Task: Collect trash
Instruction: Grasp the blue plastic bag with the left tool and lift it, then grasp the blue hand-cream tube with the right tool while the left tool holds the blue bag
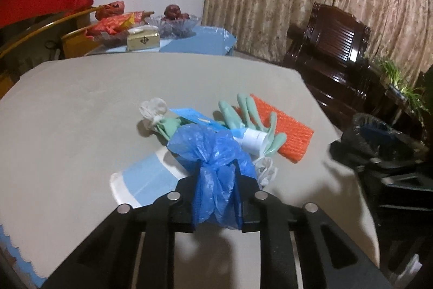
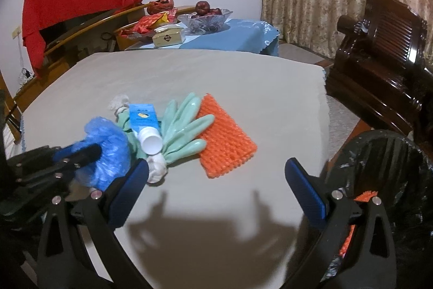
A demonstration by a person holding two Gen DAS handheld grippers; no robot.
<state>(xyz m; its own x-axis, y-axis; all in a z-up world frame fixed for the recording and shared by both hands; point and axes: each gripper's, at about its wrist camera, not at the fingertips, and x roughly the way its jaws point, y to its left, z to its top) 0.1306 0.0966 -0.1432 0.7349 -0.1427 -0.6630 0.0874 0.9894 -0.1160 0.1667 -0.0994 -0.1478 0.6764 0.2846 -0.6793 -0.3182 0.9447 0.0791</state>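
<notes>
Left wrist view: the left gripper (image 1: pixel 217 197) pinches a crumpled blue plastic bag (image 1: pixel 213 153) above the grey tablecloth (image 1: pixel 81 113). Just beyond lie mint rubber gloves (image 1: pixel 243 115), a blue tube with a white cap (image 1: pixel 243 138) and an orange mesh pad (image 1: pixel 281 129), touching in one pile. The right gripper (image 2: pixel 216 175) hangs spread wide and empty. A black-lined bin (image 2: pixel 384 161), possibly holding something orange, stands beside the table.
</notes>
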